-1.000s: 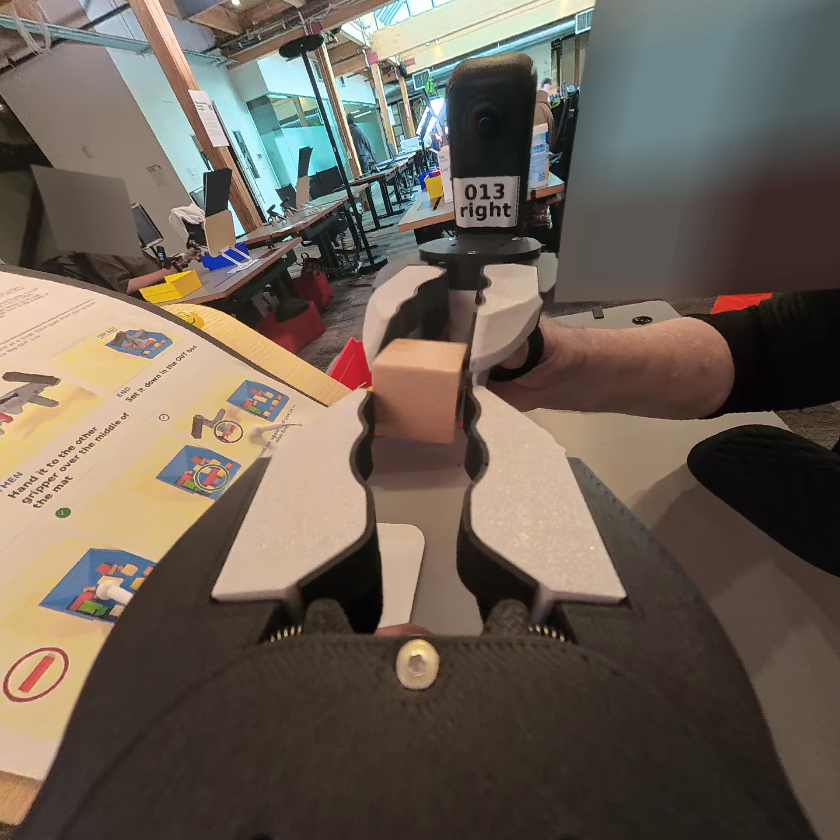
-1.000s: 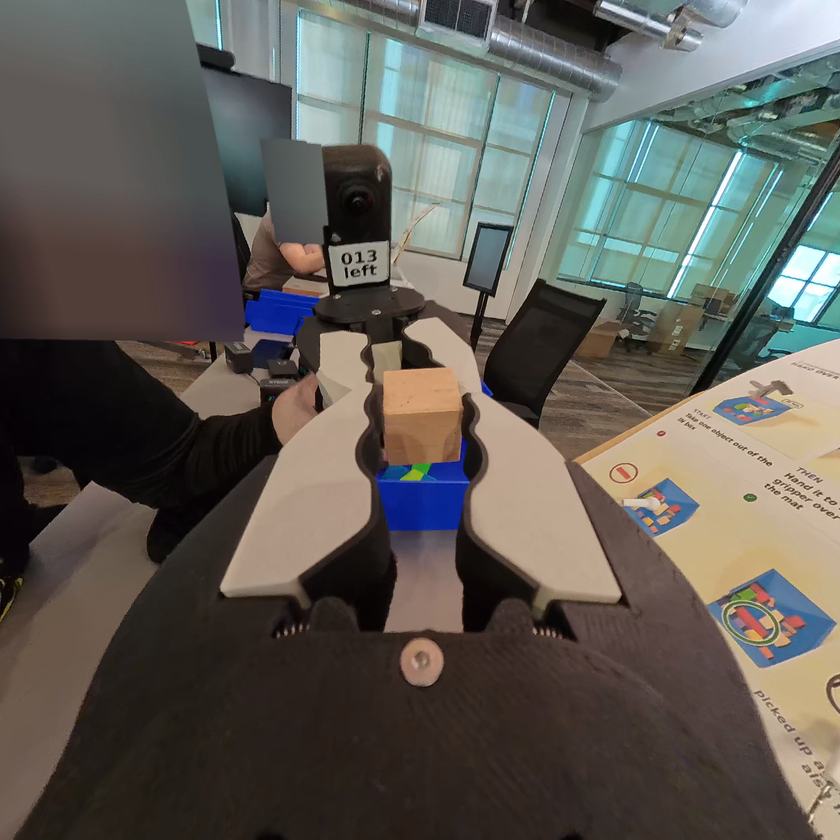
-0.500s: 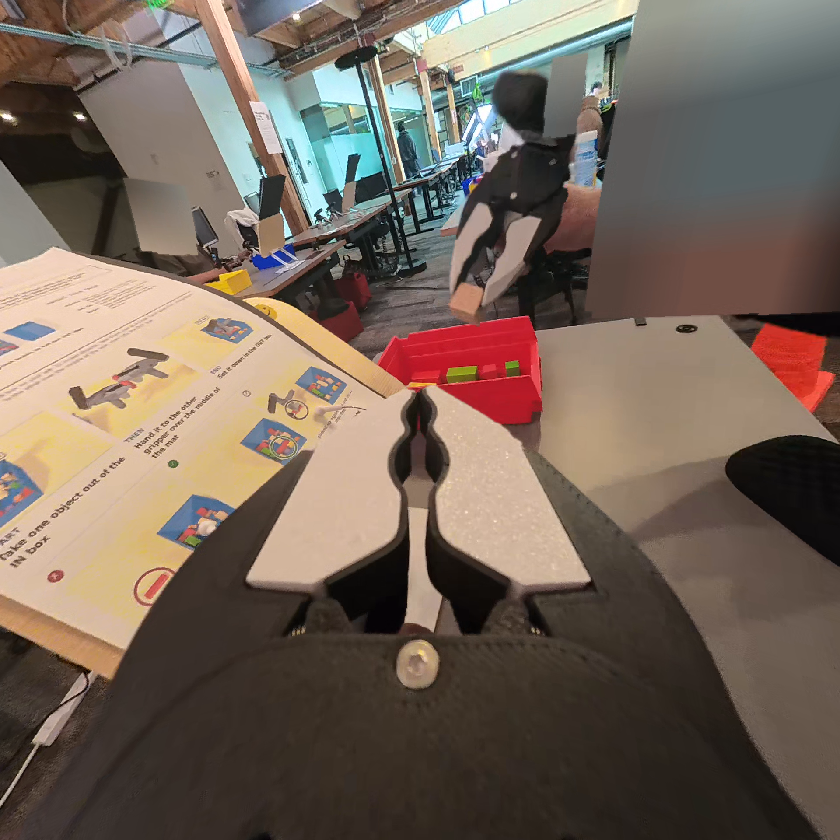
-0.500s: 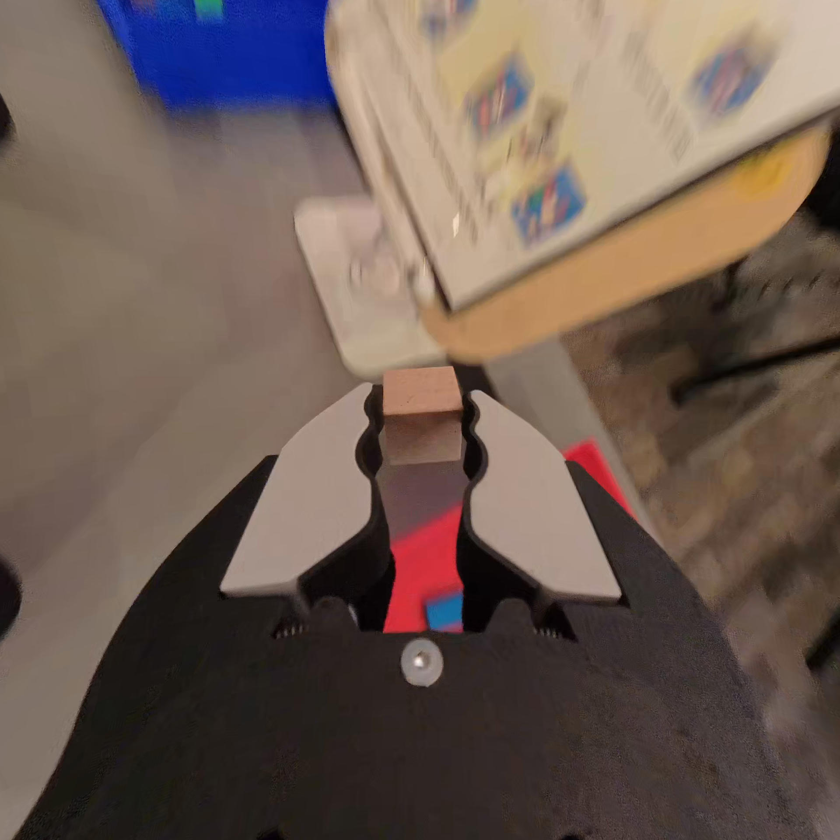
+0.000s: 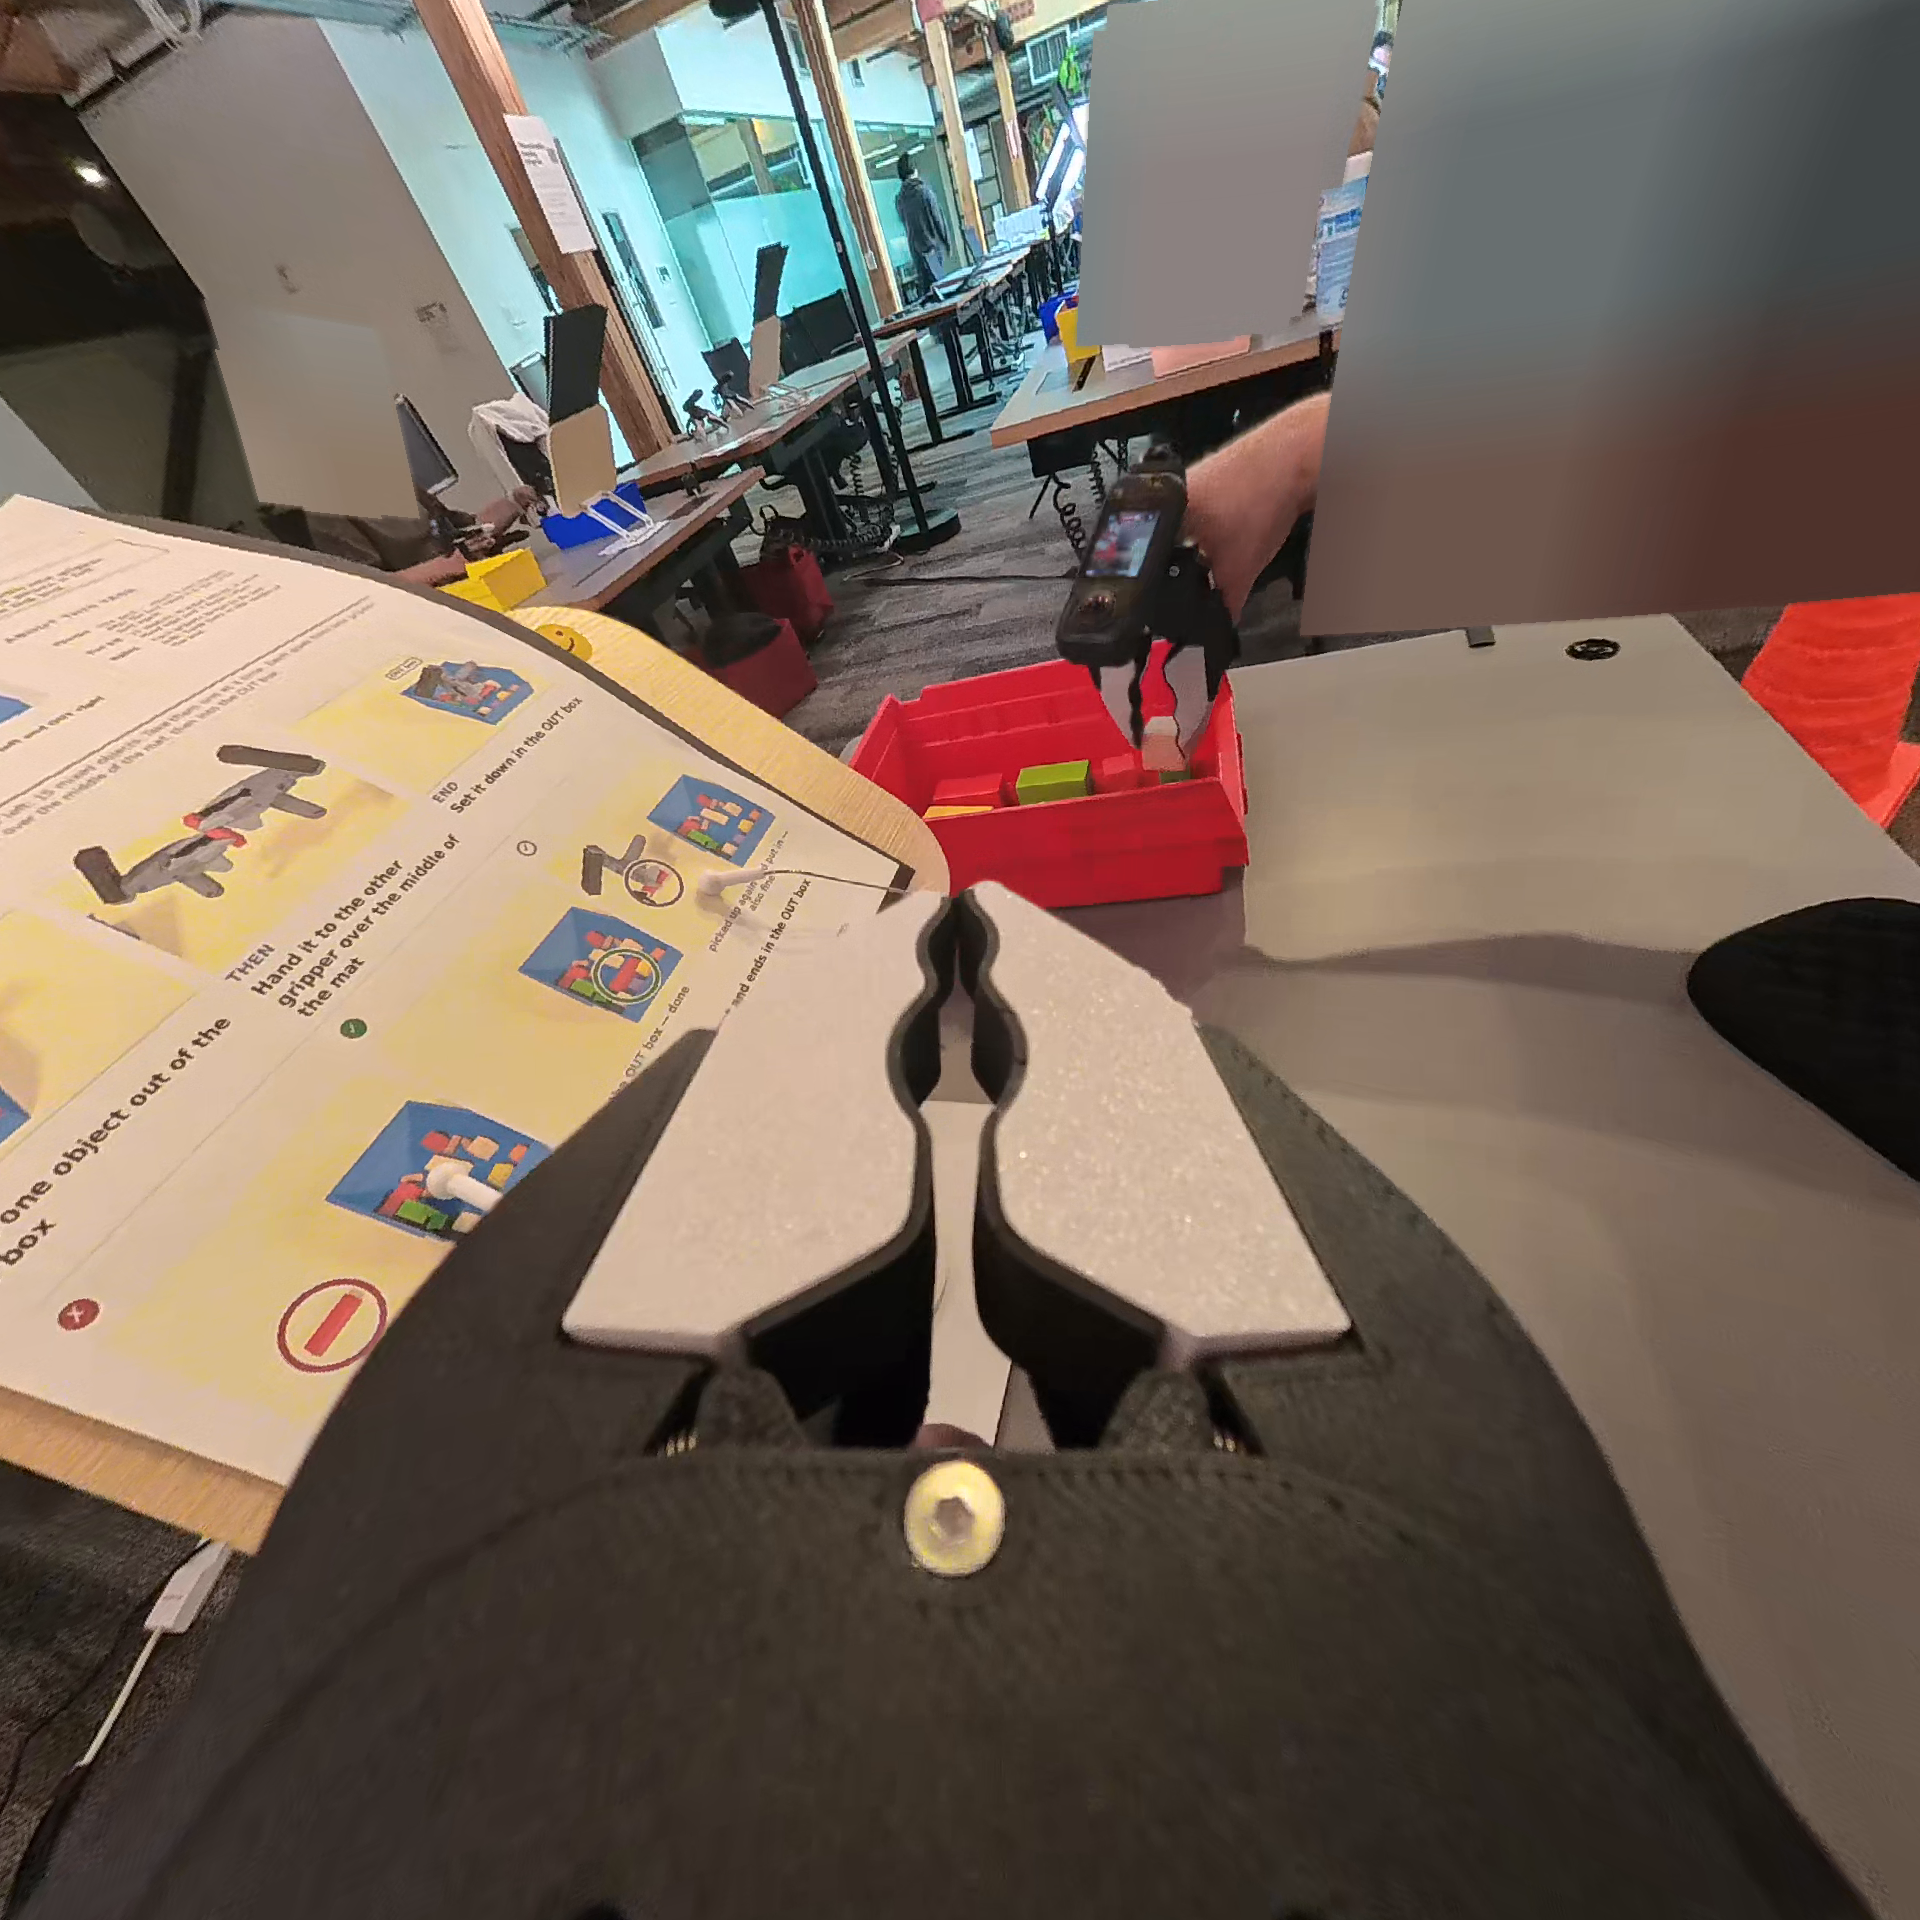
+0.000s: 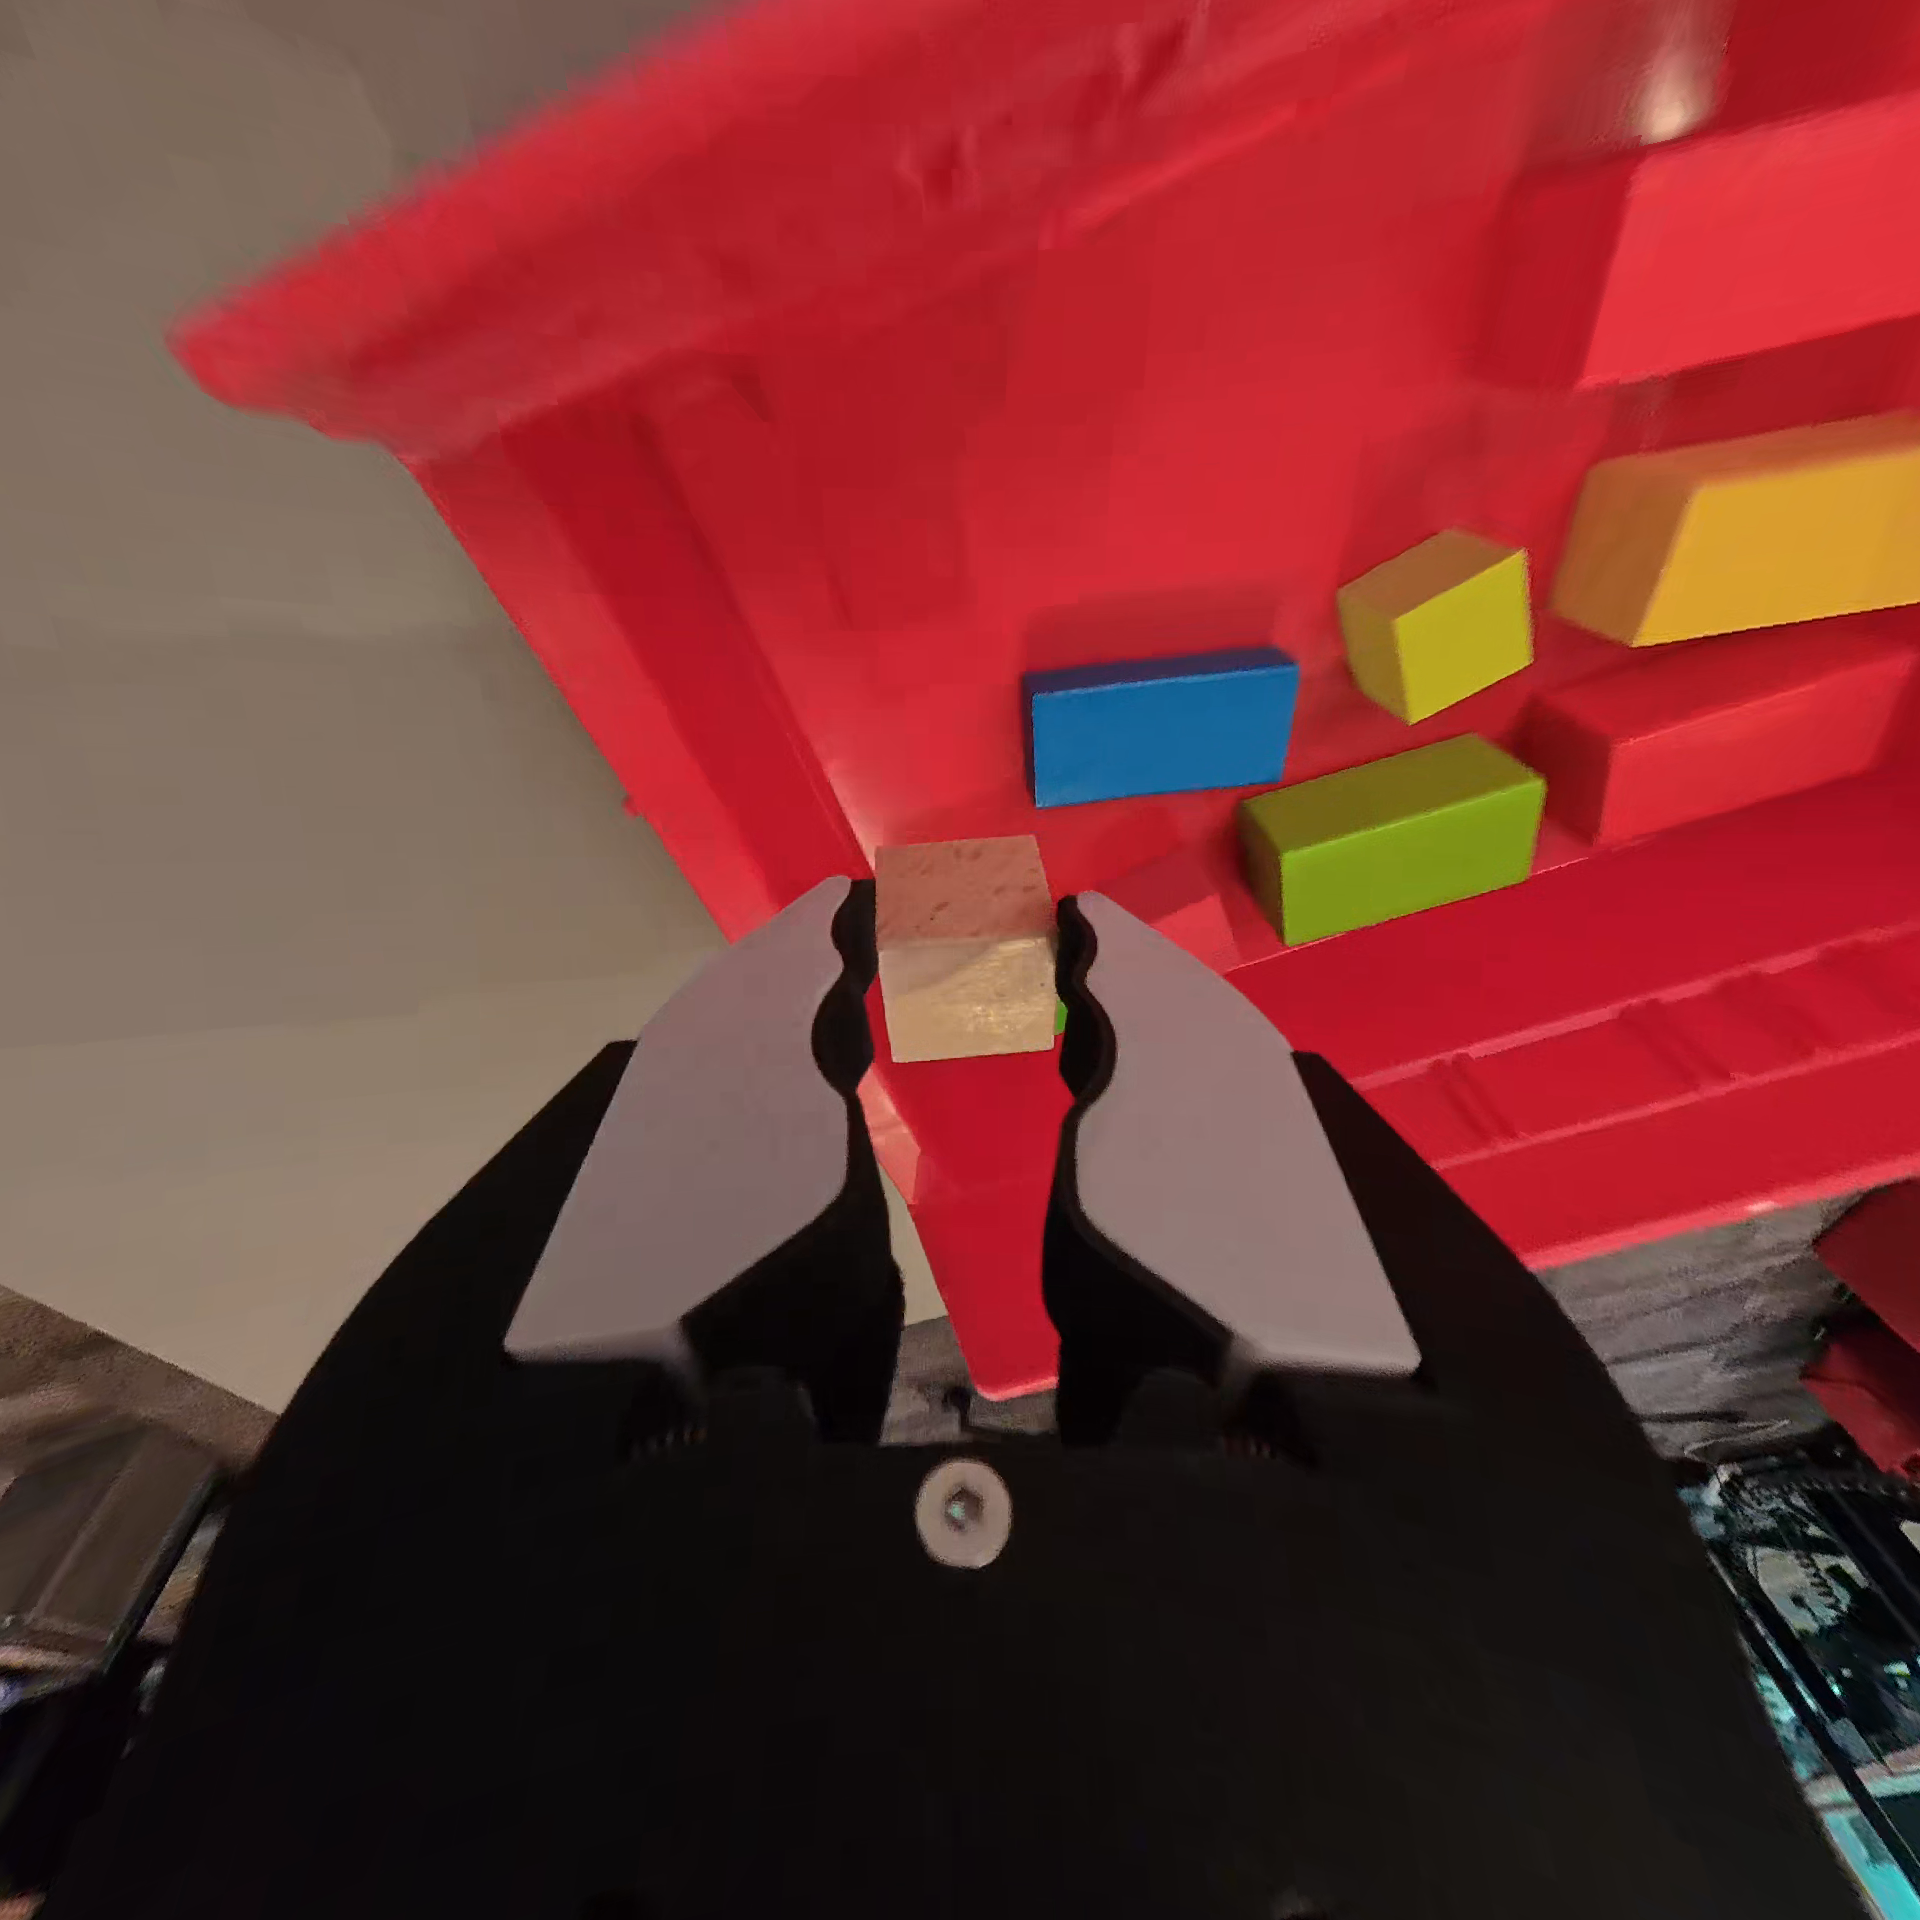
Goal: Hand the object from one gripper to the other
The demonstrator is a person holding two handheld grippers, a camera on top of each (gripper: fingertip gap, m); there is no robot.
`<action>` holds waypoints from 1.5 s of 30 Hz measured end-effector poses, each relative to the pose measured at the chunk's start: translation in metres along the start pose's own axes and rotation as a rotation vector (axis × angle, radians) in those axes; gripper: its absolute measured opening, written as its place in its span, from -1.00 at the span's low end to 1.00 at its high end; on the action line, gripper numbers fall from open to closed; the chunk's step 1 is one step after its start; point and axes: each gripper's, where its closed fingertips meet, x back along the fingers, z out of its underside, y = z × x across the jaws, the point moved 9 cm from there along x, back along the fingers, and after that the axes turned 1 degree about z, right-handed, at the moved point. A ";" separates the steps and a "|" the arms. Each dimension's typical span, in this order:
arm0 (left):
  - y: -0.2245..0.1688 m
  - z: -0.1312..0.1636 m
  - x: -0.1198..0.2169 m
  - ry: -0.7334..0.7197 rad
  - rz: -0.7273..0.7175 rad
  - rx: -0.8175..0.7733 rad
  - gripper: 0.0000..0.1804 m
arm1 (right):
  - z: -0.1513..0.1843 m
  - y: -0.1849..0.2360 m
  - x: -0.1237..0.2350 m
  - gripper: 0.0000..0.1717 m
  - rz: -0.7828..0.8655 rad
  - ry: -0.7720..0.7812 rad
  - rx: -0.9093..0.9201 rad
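Observation:
My right gripper (image 6: 961, 904) is shut on a plain wooden cube (image 6: 961, 945) and holds it low inside the red bin (image 6: 935, 416), close to the bin's near corner. In the left wrist view the right gripper (image 5: 1158, 717) points down into the red bin (image 5: 1091, 842) with the cube (image 5: 1158, 740) at its tips. My left gripper (image 5: 956, 904) is shut with nothing between its fingers. It hovers above the grey mat (image 5: 1507, 831), well short of the bin.
The bin holds several coloured blocks: a blue one (image 6: 1164, 727), a green one (image 6: 1392, 831), a yellow one (image 6: 1439, 623), a long orange-yellow one (image 6: 1745, 561). A printed instruction sheet (image 5: 312, 883) on a board lies at the left. Another red container (image 5: 1839, 707) is at the far right. Some 50 centimeters of space lies between my two pairs of fingers.
A second ago both grippers met at the cube. My left gripper let go, drew back and shut on air. My right gripper carried the cube away and down into the red bin.

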 end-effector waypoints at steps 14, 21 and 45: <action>0.013 0.016 0.001 0.101 -0.037 0.002 -0.99 | 0.005 -0.009 -0.051 -0.63 -0.095 0.054 -0.028; 0.036 0.029 0.032 0.310 -0.203 0.007 -0.68 | 0.004 -0.009 -0.040 -0.49 -0.104 0.052 -0.095; 0.087 0.275 0.153 1.470 -0.215 0.709 -0.54 | -0.028 0.016 0.019 -0.55 0.101 -0.087 -0.032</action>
